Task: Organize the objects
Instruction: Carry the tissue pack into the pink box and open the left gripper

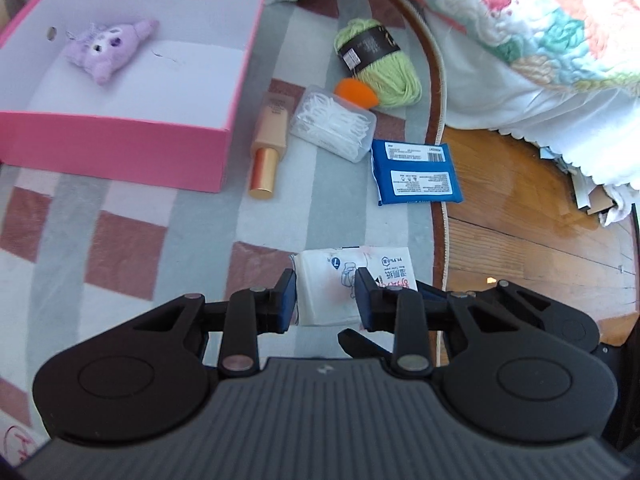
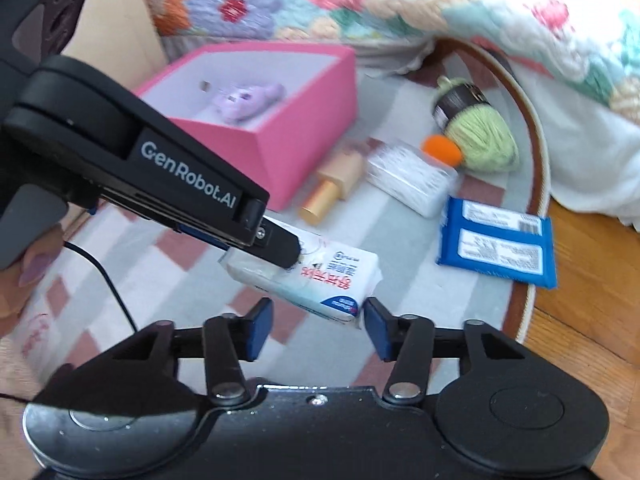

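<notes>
In the left wrist view, the left tool was closed on a white pack of wet wipes, its blue pads pressed on the pack's two sides, so the pack sat between the fingers instead of lying on the checked rug. Further off, an open pink box stood on the rug with a purple plush toy already inside, which suggested it was the place the loose things were meant for. Beside the box lay a makeup bottle with a gold cap, touching a clear case of floss picks; an orange sponge leaned on a ball of green yarn, and a blue packet lay near the rug's edge by the wooden floor. In the right wrist view, the left tool came in from the left and pinched one end of the wipes pack, holding it clear of the rug. The right tool stood open just below it, pads either side of the pack's near end but not pressing, probably leaving the carry to the other hand. The pink box waited beyond.
</notes>
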